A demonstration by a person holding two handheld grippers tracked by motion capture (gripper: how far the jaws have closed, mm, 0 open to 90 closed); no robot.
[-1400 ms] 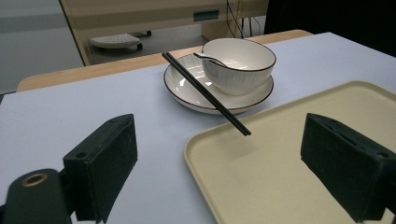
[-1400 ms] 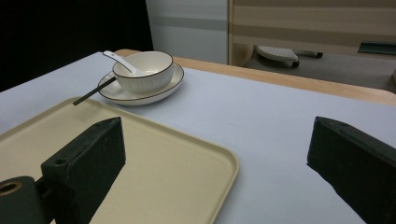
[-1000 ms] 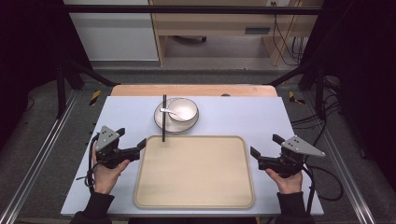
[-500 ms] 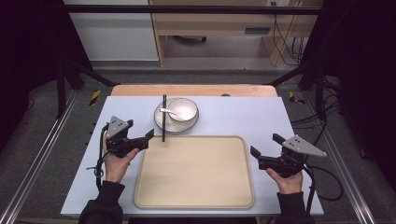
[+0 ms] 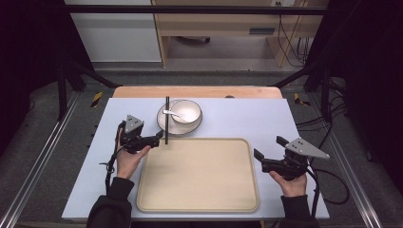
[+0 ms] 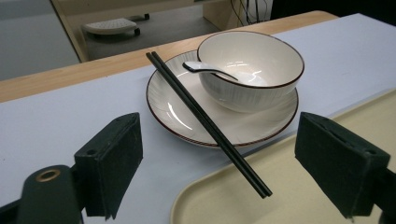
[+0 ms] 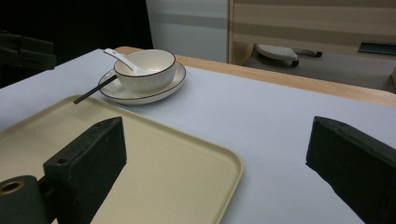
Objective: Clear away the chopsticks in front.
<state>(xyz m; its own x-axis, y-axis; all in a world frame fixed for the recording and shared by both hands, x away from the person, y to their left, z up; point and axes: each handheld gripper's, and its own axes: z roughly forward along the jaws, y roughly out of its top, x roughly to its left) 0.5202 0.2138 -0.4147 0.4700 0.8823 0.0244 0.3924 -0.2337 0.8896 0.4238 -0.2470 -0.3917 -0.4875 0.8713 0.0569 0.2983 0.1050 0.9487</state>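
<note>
We see the left gripper (image 5: 156, 139) with jaws spread beside the chopsticks (image 5: 167, 121) near the tray's (image 5: 199, 202) far left corner, right gripper (image 5: 260, 159) spread-jawed at its right edge, holding nothing.

A pale blue table top (image 5: 247, 118) carries a beige tray (image 5: 199, 173) near the front edge. Behind the tray sits a white plate (image 5: 164, 124) with a dark rim, and a white bowl (image 5: 187, 113) stands on it with a white spoon (image 5: 169, 113) resting inside. A pair of black chopsticks (image 5: 167, 121) lies across the plate's left side, its near end reaching over the tray's rim.
</note>
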